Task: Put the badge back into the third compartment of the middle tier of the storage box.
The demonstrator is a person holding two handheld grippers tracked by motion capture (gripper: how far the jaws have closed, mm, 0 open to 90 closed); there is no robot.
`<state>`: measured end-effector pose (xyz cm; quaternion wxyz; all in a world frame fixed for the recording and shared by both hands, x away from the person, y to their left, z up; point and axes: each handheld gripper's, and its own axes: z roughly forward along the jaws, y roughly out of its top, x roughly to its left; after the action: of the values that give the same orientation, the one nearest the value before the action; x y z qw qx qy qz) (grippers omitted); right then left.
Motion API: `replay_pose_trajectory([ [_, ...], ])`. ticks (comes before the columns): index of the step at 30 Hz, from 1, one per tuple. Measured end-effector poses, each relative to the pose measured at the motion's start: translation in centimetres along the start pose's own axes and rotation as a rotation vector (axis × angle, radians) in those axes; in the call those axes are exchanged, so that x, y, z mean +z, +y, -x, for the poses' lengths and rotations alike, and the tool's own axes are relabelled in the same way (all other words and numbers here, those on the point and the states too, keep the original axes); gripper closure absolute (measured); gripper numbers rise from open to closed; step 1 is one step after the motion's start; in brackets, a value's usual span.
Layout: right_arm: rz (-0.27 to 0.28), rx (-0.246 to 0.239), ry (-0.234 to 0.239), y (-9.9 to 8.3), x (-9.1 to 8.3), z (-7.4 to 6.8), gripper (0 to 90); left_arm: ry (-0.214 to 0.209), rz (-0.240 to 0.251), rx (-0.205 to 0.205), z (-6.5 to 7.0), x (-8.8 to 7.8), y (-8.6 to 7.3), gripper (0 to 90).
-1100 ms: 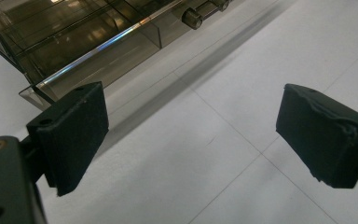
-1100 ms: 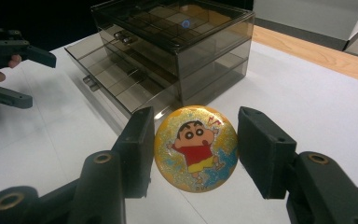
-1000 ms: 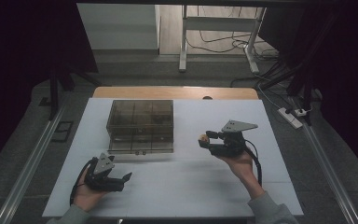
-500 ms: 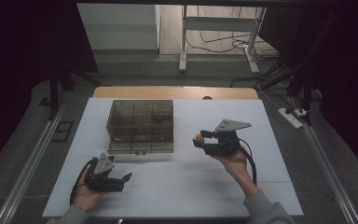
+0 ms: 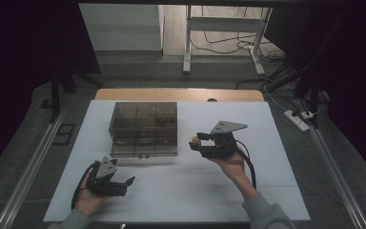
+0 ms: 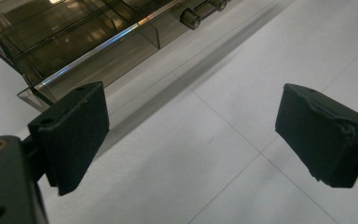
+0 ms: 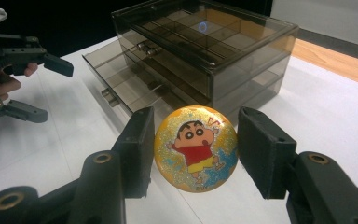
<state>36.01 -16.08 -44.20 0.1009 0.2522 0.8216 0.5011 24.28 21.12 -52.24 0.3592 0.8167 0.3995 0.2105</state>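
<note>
Glittery gold, the badge (image 7: 196, 148) sits edge-on between your right gripper (image 7: 193, 151)'s jaws, held above the table (image 5: 186, 191) just right of the drawer box (image 5: 143, 128). That thin-rim grip may slip. Your left gripper (image 6: 191, 135) rests wide open, empty, near the box's front.

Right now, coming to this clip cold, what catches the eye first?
The round glittery cartoon badge stands out most, gripped between the jaws of the right gripper, held above the white table just right of the drawer box. Next comes the smoky transparent drawer box, standing toward the table's far left. The left gripper sits open near the front edge, holding nothing.
</note>
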Motion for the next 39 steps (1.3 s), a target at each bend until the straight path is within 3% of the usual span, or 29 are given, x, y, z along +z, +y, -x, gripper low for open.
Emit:
replay_pose_trajectory([
  [39,-0.009,-0.025,0.079,1.0,5.0,-1.6,47.0,-0.007,0.006,0.001,-0.1,-0.3,-0.2,10.6],
])
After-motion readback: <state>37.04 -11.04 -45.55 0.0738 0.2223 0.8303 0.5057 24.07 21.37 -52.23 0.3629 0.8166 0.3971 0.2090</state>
